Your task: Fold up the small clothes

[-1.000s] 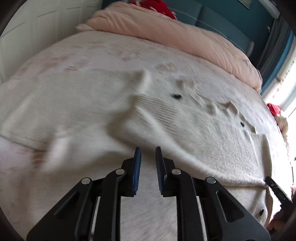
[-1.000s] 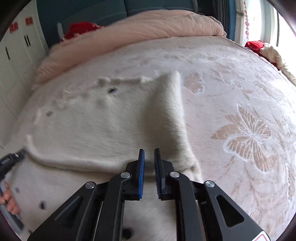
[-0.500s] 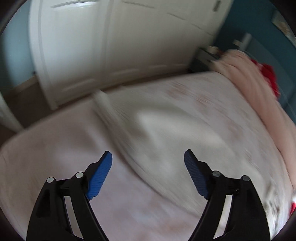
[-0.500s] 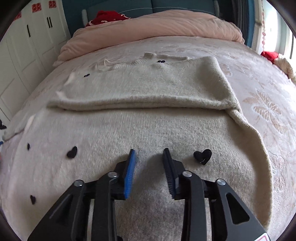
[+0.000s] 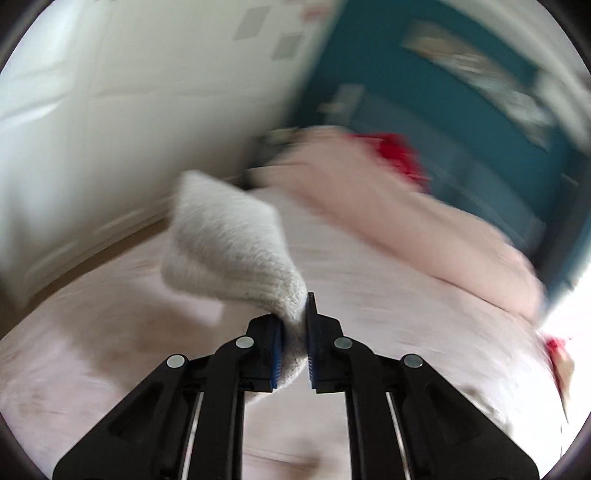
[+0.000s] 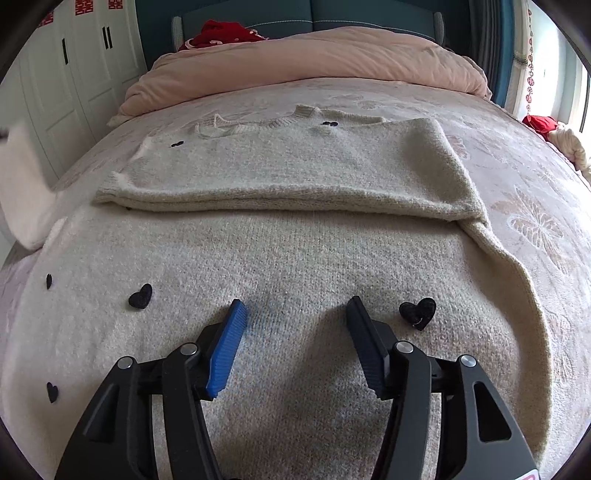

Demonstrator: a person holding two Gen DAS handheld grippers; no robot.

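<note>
A cream knit sweater (image 6: 295, 266) with small black hearts lies spread on the bed, its right sleeve (image 6: 288, 173) folded across the chest. My right gripper (image 6: 295, 314) is open and empty, resting just above the sweater's lower body. My left gripper (image 5: 295, 325) is shut on the sweater's left sleeve cuff (image 5: 229, 243) and holds it lifted above the bed. The lifted sleeve also shows blurred at the left edge of the right wrist view (image 6: 18, 184).
The bed (image 6: 535, 221) has a pale floral cover. A pink duvet (image 6: 314, 55) and a red cloth (image 6: 221, 31) lie at the head by the teal headboard. White wardrobe doors (image 6: 81, 74) stand to the left. More red cloth (image 6: 539, 122) is at the right edge.
My left gripper swung left, opened wide, then shut on the sleeve cuff and lifted it. My right gripper drew back from the folded sleeve and opened over the sweater's body.
</note>
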